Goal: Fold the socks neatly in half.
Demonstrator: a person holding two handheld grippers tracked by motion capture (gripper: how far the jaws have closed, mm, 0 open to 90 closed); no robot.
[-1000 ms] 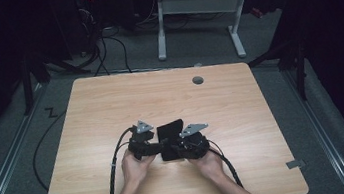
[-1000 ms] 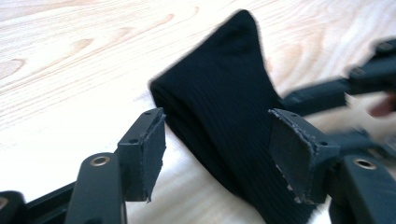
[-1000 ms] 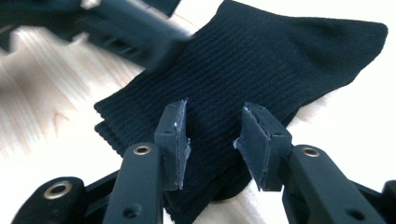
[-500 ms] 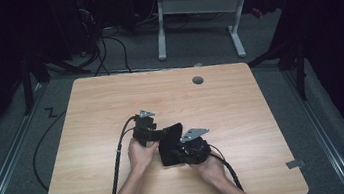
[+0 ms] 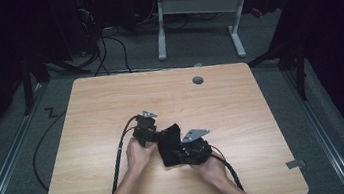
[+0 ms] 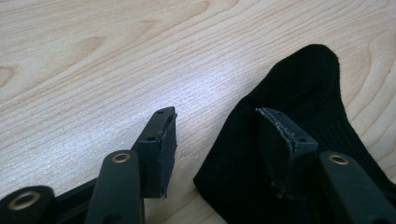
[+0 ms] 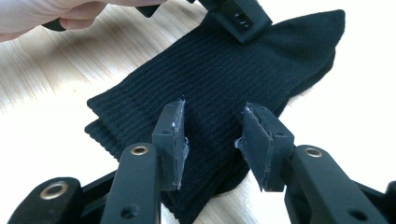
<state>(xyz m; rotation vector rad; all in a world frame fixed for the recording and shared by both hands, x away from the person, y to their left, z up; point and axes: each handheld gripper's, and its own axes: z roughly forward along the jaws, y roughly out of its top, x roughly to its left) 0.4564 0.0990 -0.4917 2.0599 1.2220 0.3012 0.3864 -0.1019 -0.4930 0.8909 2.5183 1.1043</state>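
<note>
Light wooden table (image 5: 240,93) on grey floor (image 5: 194,48); white-legged desk (image 5: 198,5) behind, dim room

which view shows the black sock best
The right gripper view: the black sock lies folded, ribbing clear. The left gripper view shows one end past a jaw; the high view shows a small dark patch between the grippers.

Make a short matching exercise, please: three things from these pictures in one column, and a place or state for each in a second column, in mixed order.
Things:
1. black sock
2. left gripper
3. right gripper

Places or states:
A. jaws apart, one over bare wood, one over the sock's edge
B. lies flat on the wooden table
C. jaws apart, both over the ribbed part of the sock

Pairs: 1-B, 2-A, 3-C
</note>
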